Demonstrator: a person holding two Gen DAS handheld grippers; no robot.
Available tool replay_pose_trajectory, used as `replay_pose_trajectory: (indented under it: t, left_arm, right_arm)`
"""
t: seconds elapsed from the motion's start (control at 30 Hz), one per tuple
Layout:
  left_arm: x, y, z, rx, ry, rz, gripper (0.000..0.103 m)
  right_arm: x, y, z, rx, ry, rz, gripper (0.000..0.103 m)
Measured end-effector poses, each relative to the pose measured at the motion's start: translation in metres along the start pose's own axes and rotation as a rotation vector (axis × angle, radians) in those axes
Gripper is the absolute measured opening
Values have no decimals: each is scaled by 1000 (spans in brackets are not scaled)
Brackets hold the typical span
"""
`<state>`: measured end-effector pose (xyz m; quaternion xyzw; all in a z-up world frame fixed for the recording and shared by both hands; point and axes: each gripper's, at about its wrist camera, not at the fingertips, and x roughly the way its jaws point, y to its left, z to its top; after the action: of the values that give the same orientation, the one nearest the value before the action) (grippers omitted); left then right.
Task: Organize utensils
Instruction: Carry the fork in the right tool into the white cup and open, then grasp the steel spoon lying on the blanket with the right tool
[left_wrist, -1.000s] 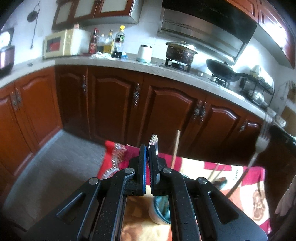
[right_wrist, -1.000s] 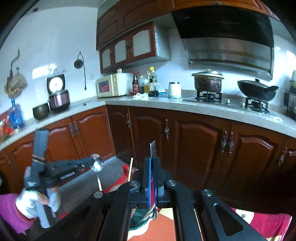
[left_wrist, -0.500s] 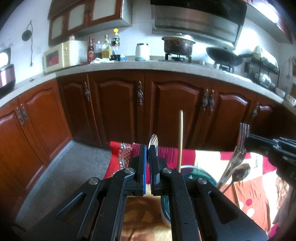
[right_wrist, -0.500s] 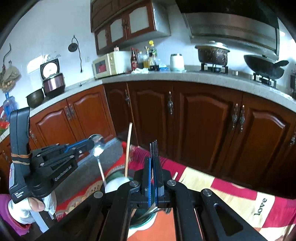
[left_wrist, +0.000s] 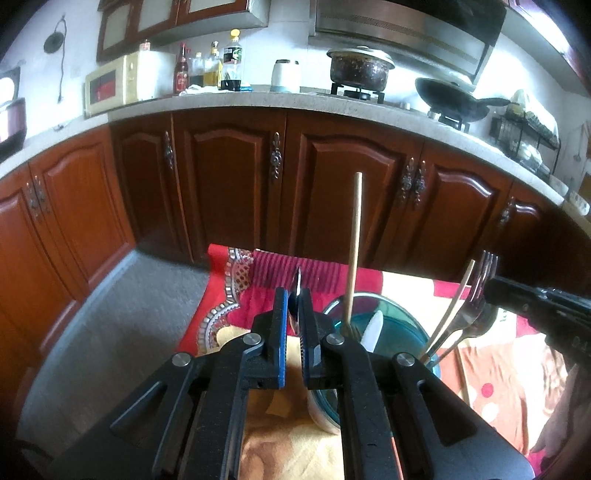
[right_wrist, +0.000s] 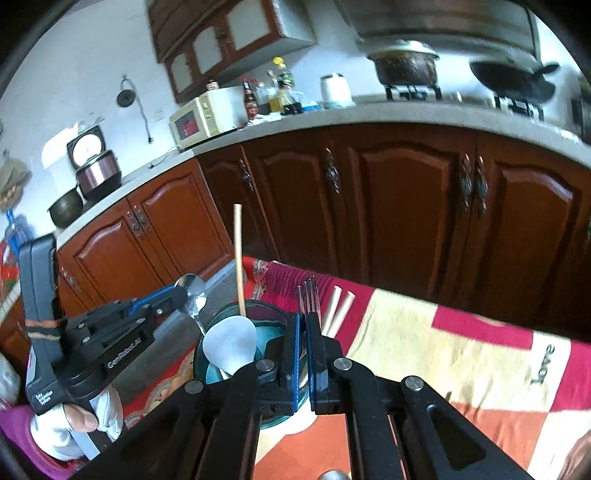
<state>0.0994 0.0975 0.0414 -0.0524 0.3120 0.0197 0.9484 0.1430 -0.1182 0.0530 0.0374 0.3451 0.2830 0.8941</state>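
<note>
Kitchen table, patterned cloth (right_wrist: 461, 343) | bowl (right_wrist: 236, 314) near its far-left corner | left gripper (right_wrist: 181, 295) pinches spoon (right_wrist: 192, 295), handle slanting down over bowl rim | right gripper (right_wrist: 303, 325) pinches fork (right_wrist: 308, 295), tines up, beside bowl.

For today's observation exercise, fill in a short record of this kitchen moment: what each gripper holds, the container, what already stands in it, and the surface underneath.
left gripper: shut on a metal spoon, bowl end up
right gripper: shut on a metal fork, tines up
container: teal holder, beside both grippers
already in holder: wooden stick, white spatula
also near holder: two pale chopstick ends; whether they stand inside cannot be told
surface: red and cream patterned cloth
</note>
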Motion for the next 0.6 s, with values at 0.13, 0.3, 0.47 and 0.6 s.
replay_pose_trajectory:
  t: [0.13, 0.3, 0.47, 0.6]
  left_arm:
    - [-2, 1, 1, -16, 23, -32, 11]
    - [-11, 1, -1, -21, 25, -44, 27]
    - [-23, 2, -1, -22, 17, -41, 34]
    - [-33, -1, -4, -16, 13, -32, 35]
  right_arm:
    - [2, -6, -4, 32, 25, 6, 2]
    - [-3, -5, -10, 38, 27, 3, 3]
    - [-15, -6, -15, 49, 16, 9, 12]
    - [-26, -8, -22, 58, 8, 12, 23]
